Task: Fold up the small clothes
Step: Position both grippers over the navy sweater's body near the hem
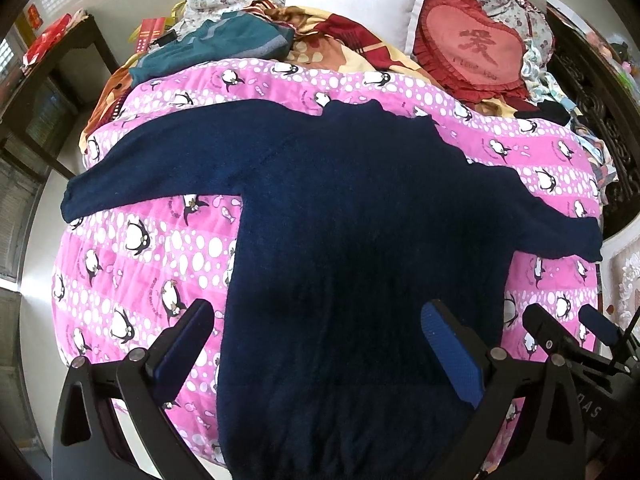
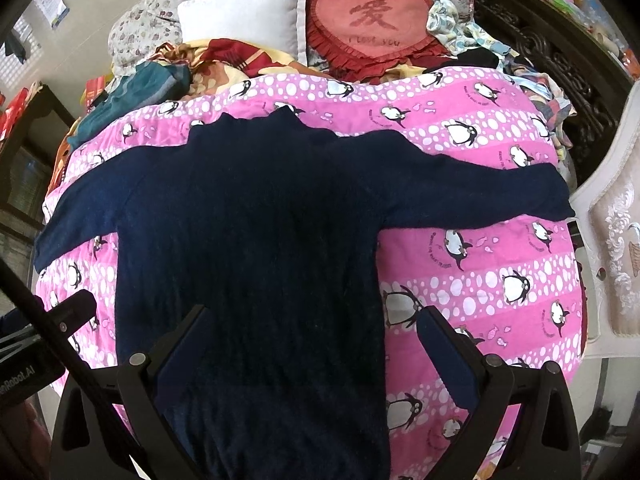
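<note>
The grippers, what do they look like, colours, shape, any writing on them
Both the left gripper and the right gripper are black angular frames with round silver pivot bolts. Each has two flat fingers faced with textured blue pads. White lettering marks the bodies, only partly readable: "SA" on one, "enRobot.AI" on the other. No sleeves or cables show clearly.

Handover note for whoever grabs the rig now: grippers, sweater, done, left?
Left gripper: jaws open, empty, above the sweater's lower body.
Right gripper: jaws open, empty, above the sweater's right hem side.
Navy sweater: flat on the pink penguin quilt, both sleeves spread out, collar toward the pillows.
Done: laid out flat.
Left: no fold yet; probably sleeves in first, then the body.
</note>
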The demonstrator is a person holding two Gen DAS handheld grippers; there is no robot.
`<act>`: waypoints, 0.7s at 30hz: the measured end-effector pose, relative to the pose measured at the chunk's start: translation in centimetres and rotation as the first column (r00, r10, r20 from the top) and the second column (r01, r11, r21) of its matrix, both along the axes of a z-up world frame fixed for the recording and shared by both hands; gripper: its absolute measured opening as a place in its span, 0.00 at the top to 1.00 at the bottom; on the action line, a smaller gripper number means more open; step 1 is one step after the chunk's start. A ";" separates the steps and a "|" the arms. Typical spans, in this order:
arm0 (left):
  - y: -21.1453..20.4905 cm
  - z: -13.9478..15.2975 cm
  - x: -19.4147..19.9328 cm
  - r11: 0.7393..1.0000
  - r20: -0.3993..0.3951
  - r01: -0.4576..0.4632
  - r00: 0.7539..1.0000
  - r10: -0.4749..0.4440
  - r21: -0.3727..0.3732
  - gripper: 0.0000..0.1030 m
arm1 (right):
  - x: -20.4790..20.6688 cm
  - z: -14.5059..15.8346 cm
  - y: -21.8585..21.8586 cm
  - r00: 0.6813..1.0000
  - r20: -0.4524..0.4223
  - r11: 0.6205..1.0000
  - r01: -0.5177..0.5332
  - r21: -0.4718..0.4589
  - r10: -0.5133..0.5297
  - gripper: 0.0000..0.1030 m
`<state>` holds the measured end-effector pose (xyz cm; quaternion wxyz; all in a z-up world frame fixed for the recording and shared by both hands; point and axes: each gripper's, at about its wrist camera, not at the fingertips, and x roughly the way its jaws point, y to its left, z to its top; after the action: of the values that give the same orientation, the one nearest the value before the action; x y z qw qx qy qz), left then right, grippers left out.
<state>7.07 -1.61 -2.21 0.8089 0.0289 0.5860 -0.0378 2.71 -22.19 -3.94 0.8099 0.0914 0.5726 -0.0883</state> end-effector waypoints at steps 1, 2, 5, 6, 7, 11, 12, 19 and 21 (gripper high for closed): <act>-0.1 -0.1 0.0 1.000 0.000 -0.004 1.000 0.004 0.002 0.00 | 0.0 -0.1 0.0 1.000 -0.001 1.000 -0.005 0.002 0.005 0.00; -0.2 -0.1 0.1 1.000 0.002 -0.008 1.000 0.008 0.004 0.00 | 0.1 -0.1 0.0 1.000 -0.003 1.000 -0.007 0.002 0.007 0.00; -0.3 -0.2 0.2 1.000 0.005 -0.020 1.000 0.020 0.009 0.00 | 0.3 -0.2 -0.1 1.000 -0.002 1.000 -0.018 0.007 0.018 0.00; -0.3 -0.3 0.3 1.000 0.005 -0.026 1.000 0.026 0.010 0.00 | 0.3 -0.2 -0.2 1.000 -0.001 1.000 -0.021 0.008 0.021 0.00; -0.3 -0.2 0.3 1.000 0.006 -0.030 1.000 0.030 0.010 0.00 | 0.4 -0.3 -0.2 1.000 0.000 1.000 -0.026 0.007 0.026 0.00; -0.2 -1.0 0.6 1.000 0.006 -0.028 1.000 0.028 0.000 0.00 | 0.9 -0.8 0.1 1.000 0.001 1.000 -0.027 -0.007 0.027 0.00; -0.1 -1.2 0.8 1.000 -0.001 -0.025 1.000 0.025 -0.006 0.00 | 1.1 -1.0 0.1 1.000 -0.002 1.000 -0.022 -0.010 0.022 0.00; 0.4 -2.9 1.7 0.999 -0.045 0.034 0.998 -0.035 -0.022 0.00 | 1.6 -2.1 1.5 0.999 -0.022 0.999 0.045 -0.028 -0.046 0.00; 0.7 -3.1 2.0 0.999 -0.048 0.035 0.998 -0.036 -0.027 0.00 | 1.5 -2.4 1.9 0.998 -0.029 0.998 0.053 -0.024 -0.054 0.00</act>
<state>9.06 -0.90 -5.31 0.7941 0.0280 0.6041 -0.0604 4.23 -20.31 -6.36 0.7998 0.0962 0.5807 -0.1180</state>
